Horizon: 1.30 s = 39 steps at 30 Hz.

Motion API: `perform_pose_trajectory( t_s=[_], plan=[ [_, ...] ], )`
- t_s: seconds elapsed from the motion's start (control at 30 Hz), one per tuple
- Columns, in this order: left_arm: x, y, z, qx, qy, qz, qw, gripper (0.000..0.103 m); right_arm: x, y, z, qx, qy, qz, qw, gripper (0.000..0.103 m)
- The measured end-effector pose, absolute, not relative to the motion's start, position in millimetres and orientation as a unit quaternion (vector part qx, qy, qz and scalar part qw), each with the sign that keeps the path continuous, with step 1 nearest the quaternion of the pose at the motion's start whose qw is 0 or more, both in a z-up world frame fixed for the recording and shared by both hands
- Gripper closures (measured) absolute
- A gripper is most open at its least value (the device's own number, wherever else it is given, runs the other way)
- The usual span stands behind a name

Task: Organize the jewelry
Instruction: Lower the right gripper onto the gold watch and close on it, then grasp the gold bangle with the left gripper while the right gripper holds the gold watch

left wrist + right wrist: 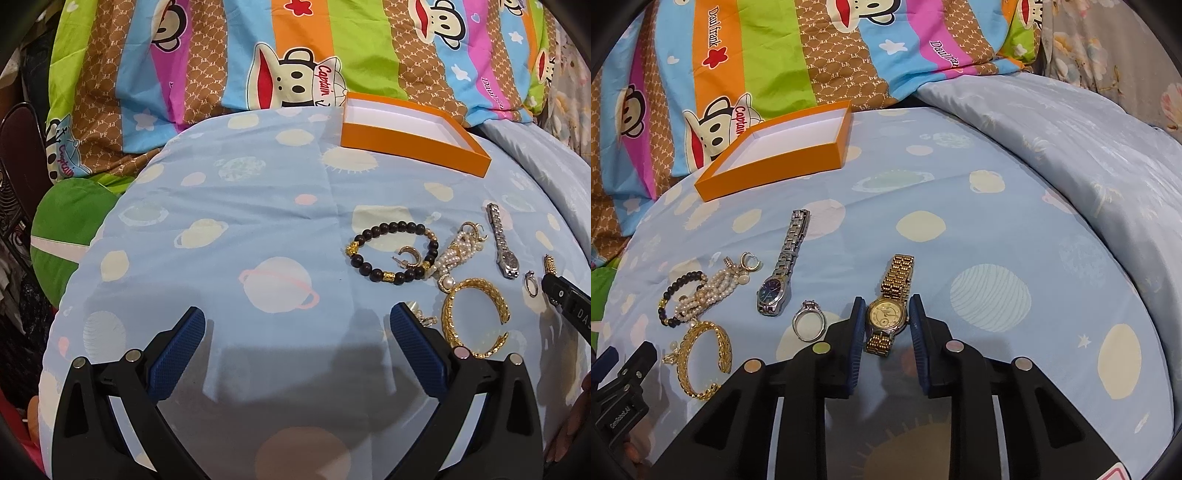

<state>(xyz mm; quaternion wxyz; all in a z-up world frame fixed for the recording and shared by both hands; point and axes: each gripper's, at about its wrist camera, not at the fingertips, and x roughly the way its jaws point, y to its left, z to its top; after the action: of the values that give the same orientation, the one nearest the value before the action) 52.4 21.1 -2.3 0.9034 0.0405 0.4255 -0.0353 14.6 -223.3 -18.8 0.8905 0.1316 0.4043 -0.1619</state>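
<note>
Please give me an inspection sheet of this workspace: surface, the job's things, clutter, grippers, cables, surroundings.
Surface: light blue planet-print sheet, wrinkled.
Job's things: orange box open, looks empty; gold watch, silver watch, ring, gold bangle, bead bracelet, pearl piece, hoop earring.
Clutter: nothing seen.
Grippers: right gripper pads against the gold watch's case; left gripper open, nothing between.
Cables: nothing seen.
Surroundings: striped cartoon-monkey bedding behind.
</note>
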Motion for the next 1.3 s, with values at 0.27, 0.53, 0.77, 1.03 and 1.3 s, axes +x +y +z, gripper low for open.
perform_pose_trajectory(
  t_s=[0.27,0.53,0.77,1.03,1.3],
  plan=[
    [51.5,19.6,-0.3,0.039,0.421,-0.043,0.905,0.005,11.8,-225.8,-17.7,0.141,0.398,-0.156,0.893,0.081],
    [49.2,8.5,2.7,0.039,0.420,-0.056,0.905,0.005,6.7,-225.4,-16.0,0.137,0.397,-0.152,0.895,0.081],
    [46.3,-0.4,4.4,0.039,0.422,-0.069,0.903,0.005,-1.0,-227.9,-15.0,0.140,0.395,-0.148,0.896,0.081],
    [41.2,-19.9,8.2,0.040,0.427,-0.101,0.898,0.005,-7.7,-232.2,-15.1,0.144,0.395,-0.144,0.896,0.081],
    [39.0,-57.4,6.6,0.062,0.429,-0.138,0.890,0.005,-12.4,-238.3,-15.8,0.147,0.395,-0.145,0.895,0.081]
  ],
)
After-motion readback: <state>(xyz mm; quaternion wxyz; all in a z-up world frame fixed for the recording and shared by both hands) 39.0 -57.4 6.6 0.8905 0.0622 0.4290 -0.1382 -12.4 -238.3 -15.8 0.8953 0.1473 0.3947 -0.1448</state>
